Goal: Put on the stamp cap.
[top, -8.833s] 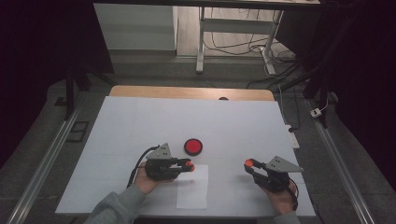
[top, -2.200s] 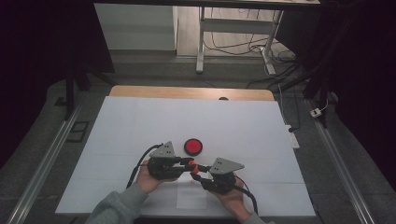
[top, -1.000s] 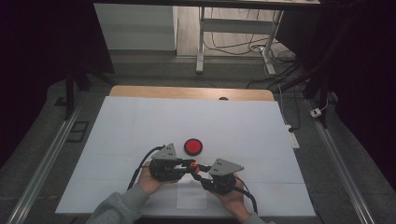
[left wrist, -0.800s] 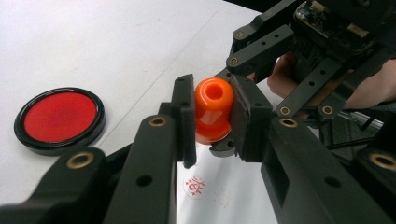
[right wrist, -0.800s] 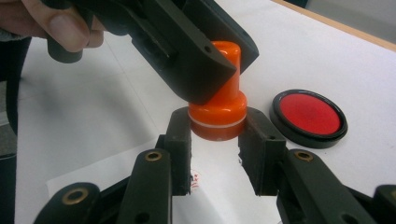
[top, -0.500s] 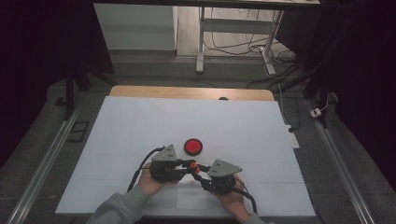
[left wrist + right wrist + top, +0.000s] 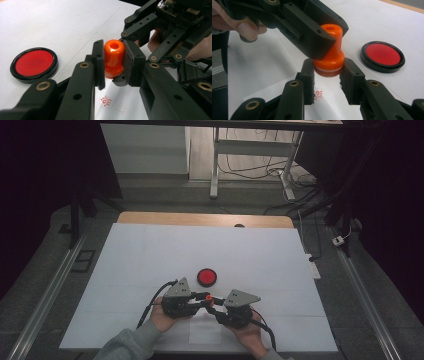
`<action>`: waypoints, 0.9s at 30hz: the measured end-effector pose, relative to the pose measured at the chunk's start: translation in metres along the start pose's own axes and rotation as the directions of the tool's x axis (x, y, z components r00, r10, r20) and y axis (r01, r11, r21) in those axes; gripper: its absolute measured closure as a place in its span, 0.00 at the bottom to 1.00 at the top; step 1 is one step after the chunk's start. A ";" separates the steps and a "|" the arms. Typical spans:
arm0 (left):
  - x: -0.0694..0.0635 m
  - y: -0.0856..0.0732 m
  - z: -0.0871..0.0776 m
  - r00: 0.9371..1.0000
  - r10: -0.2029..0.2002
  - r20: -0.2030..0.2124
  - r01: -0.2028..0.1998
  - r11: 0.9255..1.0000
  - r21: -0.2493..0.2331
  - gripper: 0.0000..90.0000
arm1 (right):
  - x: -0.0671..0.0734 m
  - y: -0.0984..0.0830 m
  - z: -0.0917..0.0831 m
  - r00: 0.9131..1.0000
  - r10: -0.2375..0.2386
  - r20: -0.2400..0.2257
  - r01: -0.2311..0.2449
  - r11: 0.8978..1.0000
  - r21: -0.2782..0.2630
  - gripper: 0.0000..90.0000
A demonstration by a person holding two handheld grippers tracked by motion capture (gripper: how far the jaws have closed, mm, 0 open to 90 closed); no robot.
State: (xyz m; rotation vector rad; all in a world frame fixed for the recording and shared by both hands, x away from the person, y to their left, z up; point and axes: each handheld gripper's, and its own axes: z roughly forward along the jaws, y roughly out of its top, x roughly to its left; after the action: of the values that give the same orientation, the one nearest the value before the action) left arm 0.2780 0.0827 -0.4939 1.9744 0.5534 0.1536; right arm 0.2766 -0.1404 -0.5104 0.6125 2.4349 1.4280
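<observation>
Orange plastic stamp (image 7: 114, 58) is held upright above the white paper sheet (image 7: 332, 105), its handle clamped by the left gripper (image 7: 113, 62) and its base clamped by the right gripper (image 7: 328, 75). One red seal imprint (image 7: 106, 102) is already printed on the sheet, so a stamping appears done. The round black-rimmed red ink pad (image 7: 206, 277) lies just beyond, and what remains is judged to be another inking or setting the stamp down.

Left gripper (image 7: 201, 299): I see black linked jaws with brass-ringed pivots and a grey three-cornered top plate.
Right gripper (image 7: 214, 306): I see the same black build and a grey plate.
Cables: black, trailing from each.
Sleeve (image 7: 131, 344): grey, on my left arm.
</observation>
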 end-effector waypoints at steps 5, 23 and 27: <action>0.001 0.001 -0.001 1.000 -0.005 0.004 0.005 1.000 0.001 0.80 | 0.000 0.000 0.000 1.000 -0.004 0.000 0.004 1.000 -0.016 0.72; 0.003 0.002 -0.002 1.000 -0.021 0.021 0.022 0.999 -0.025 0.80 | -0.003 0.001 -0.002 1.000 -0.007 0.005 0.007 1.000 -0.024 0.65; 0.003 0.003 -0.003 0.999 -0.024 0.031 0.025 0.999 -0.029 0.80 | -0.003 0.001 -0.002 1.000 -0.008 0.001 0.008 1.000 -0.026 0.60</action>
State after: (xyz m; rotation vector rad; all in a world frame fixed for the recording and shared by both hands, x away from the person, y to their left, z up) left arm 0.2810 0.0856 -0.4904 1.9377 0.5524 0.1152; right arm 0.2787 -0.1429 -0.5087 0.5966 2.4119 1.4537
